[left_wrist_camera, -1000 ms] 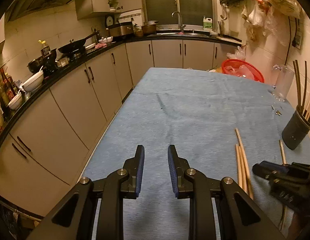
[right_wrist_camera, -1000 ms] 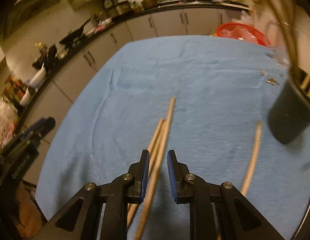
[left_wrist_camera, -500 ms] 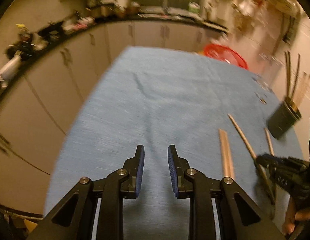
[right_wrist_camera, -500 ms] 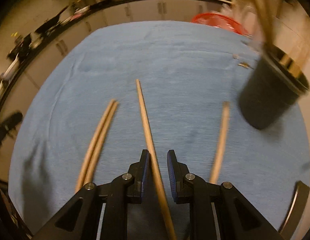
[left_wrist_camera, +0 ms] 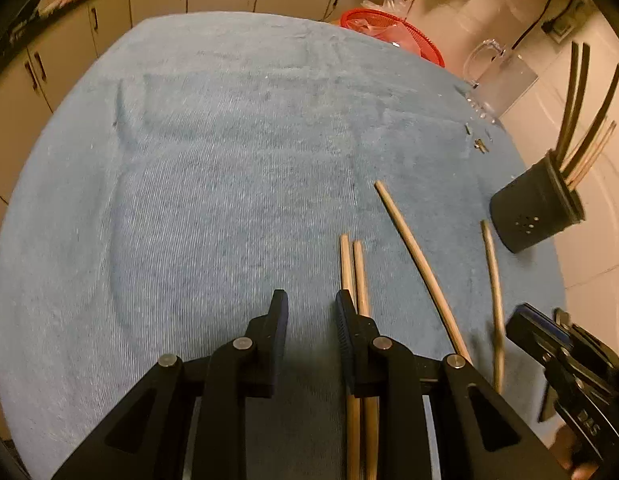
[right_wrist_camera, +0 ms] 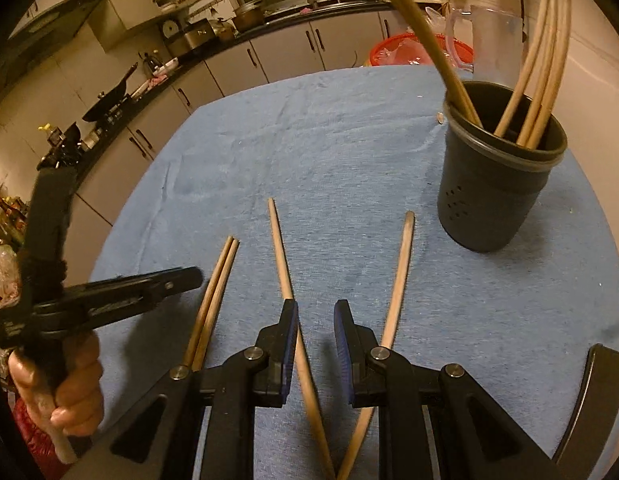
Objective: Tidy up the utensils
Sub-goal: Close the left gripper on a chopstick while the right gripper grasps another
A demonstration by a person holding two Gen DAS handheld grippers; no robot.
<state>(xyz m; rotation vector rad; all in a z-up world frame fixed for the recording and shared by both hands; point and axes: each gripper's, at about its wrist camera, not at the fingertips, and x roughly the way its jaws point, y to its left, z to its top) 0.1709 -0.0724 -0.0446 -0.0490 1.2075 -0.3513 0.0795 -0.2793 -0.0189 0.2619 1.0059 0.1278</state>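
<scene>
wooden chopsticks loose on blue cloth

saw 4 chopsticks on the blue towel (right_wrist_camera: 349, 160): a touching pair (right_wrist_camera: 213, 292), a single chopstick (right_wrist_camera: 283, 264), another single (right_wrist_camera: 401, 264). found more chopsticks standing in the dark holder (right_wrist_camera: 497, 184) to the right, well apart from the loose ones. left gripper (left_wrist_camera: 311, 304): jaws slightly apart, empty, hanging just left of the pair (left_wrist_camera: 355, 268). right gripper (right_wrist_camera: 315, 312): jaws slightly apart, gripping nothing, poised above the middle single. left hand (right_wrist_camera: 69, 384) wrapped around its handle.

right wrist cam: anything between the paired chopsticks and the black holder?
Yes. Two single chopsticks lie on the blue cloth between the paired chopsticks and the black holder: one nearer the pair, one nearer the holder. Right wrist view.
</scene>
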